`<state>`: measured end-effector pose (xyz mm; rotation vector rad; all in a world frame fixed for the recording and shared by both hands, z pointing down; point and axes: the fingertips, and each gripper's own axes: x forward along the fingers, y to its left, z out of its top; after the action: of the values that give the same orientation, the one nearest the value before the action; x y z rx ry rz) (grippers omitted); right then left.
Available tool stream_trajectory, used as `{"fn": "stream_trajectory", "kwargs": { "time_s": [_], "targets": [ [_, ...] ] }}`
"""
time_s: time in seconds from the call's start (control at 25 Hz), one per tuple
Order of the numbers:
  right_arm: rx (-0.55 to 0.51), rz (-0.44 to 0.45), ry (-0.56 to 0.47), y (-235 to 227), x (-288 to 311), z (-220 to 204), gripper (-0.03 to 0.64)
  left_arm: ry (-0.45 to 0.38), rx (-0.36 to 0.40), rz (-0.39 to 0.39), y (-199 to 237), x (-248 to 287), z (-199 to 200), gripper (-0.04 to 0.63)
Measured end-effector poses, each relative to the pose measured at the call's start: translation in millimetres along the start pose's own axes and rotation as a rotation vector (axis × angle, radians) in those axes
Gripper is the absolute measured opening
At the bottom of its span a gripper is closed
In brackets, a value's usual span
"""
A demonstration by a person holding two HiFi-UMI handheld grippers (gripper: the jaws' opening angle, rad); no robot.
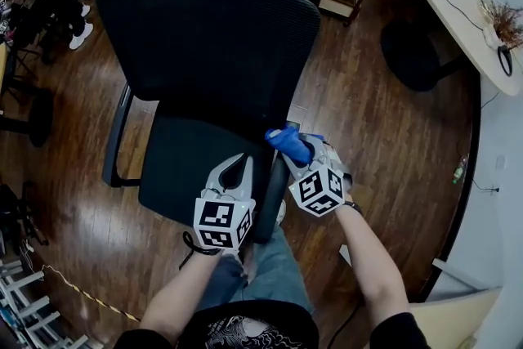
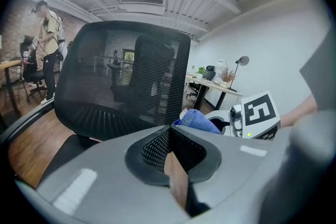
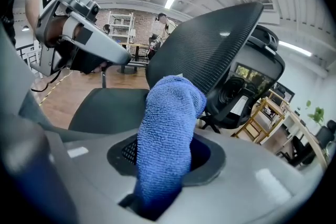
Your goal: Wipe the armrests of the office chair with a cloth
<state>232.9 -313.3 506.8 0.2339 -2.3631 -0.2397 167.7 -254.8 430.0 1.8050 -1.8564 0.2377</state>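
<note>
Cloth [image 1: 286,143], blue terry, is clamped between the jaws of the right gripper [image 1: 301,154], at the backrest end of the office chair's [image 1: 208,37] armrest [image 1: 270,208]. Left gripper [image 1: 243,163] hangs over the chair's seat, just beside that armrest, jaws closed together on nothing.

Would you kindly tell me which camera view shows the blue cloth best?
The right gripper view: the blue cloth stands at its centre, clamped in the right gripper, weave clear. The head view shows only a small blue bunch; the left gripper view, just a corner.
</note>
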Motion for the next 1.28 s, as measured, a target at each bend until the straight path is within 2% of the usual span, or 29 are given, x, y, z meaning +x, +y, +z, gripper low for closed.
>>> {"fn": "stream_trajectory", "kwargs": {
  "time_s": [0.28,0.52,1.04,1.28],
  "targets": [
    [0.032,-0.030,0.030,63.4,-17.2,1.2,0.138,0.003,0.016,-0.075,-4.2,-40.3,-27.8,0.005],
    [0.066,-0.072,0.045,113.9,-31.1,2.7,0.138,0.032,0.063,-0.141,-7.1,-74.8,-60.1,0.005],
    [0.111,-0.126,0.061,196.5,-58.0,-0.8,0.138,0.023,0.071,-0.190,-2.9,-136.4,-97.5,0.004],
    [0.127,-0.157,0.049,225.3,-71.2,-6.3,0.138,0.016,0.050,-0.191,-1.3,-150.1,-109.6,0.005]
  ]
}}
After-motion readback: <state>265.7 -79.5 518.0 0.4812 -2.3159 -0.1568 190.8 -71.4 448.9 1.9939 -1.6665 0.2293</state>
